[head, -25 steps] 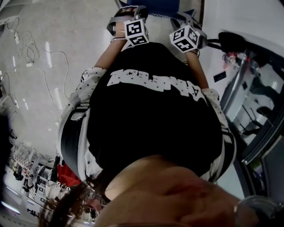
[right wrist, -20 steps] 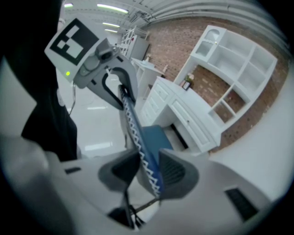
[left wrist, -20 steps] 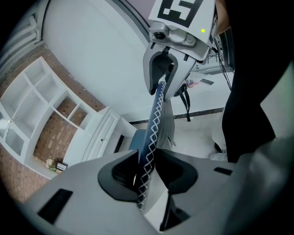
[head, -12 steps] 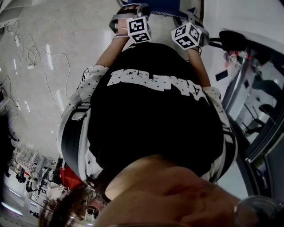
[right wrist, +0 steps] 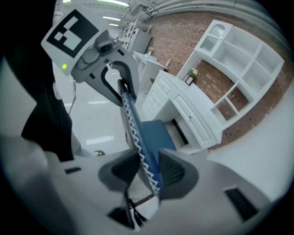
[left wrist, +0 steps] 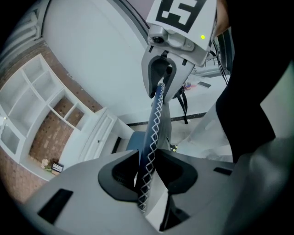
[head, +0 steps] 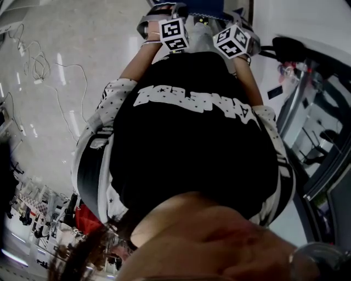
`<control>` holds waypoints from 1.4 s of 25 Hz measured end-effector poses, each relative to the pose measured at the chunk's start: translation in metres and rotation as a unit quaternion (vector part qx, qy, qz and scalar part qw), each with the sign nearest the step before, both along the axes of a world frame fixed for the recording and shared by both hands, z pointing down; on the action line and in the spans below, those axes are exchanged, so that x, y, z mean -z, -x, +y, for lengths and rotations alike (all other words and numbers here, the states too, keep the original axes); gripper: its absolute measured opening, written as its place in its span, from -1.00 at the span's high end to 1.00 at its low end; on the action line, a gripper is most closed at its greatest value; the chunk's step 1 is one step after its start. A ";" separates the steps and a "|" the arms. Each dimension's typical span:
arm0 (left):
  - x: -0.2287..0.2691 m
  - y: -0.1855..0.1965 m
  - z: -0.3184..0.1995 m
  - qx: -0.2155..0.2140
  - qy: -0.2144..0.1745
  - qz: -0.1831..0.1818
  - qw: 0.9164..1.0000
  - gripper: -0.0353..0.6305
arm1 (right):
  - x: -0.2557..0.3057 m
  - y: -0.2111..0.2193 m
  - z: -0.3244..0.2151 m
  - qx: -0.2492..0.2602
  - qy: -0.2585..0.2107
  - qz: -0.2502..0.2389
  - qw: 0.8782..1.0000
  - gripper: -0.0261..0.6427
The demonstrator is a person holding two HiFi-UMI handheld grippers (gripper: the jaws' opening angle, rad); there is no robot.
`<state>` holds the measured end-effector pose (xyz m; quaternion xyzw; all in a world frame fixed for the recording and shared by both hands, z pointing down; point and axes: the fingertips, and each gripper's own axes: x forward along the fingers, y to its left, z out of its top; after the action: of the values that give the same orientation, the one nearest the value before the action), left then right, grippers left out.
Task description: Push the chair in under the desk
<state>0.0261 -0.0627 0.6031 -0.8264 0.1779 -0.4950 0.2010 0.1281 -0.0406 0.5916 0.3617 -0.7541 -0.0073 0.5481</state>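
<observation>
The chair has a blue seat [right wrist: 158, 133] and a blue backrest [left wrist: 154, 133] edged with white zigzag stitching. My left gripper [left wrist: 148, 181] is shut on the top edge of that backrest. My right gripper [right wrist: 146, 173] is shut on the same edge a short way along. Each gripper view shows the other gripper [left wrist: 166, 73] clamped farther up the edge. In the head view both marker cubes sit at the top, the left one [head: 174, 34] and the right one [head: 233, 41], with the blue chair [head: 205, 6] just past them. The white desk [right wrist: 186, 112] with drawers stands beyond the seat.
White shelving against a brick wall [right wrist: 239, 78] rises behind the desk. Loose cables [head: 38, 66] lie on the pale floor to the left. A dark frame with metal rails [head: 307, 110] stands at the right. The person's black shirt [head: 192, 142] fills the middle of the head view.
Both marker cubes have shifted slightly up the head view, away from the body. The grip on the backrest looks unchanged.
</observation>
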 end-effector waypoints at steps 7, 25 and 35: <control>-0.002 0.000 -0.015 -0.004 0.003 -0.007 1.000 0.49 | -0.005 0.002 -0.014 -0.001 0.010 -0.008 1.000 0.49; -0.001 0.003 -0.028 -0.007 0.006 -0.001 1.000 0.47 | -0.004 0.006 -0.027 -0.015 0.004 -0.007 1.000 0.49; -0.002 -0.005 -0.039 -0.003 0.009 -0.001 1.000 0.47 | -0.006 0.000 -0.037 -0.020 0.016 -0.004 1.000 0.49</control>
<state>0.0309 -0.1018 0.6052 -0.8281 0.1706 -0.4968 0.1958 0.1286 -0.0778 0.5979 0.3685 -0.7487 0.0171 0.5509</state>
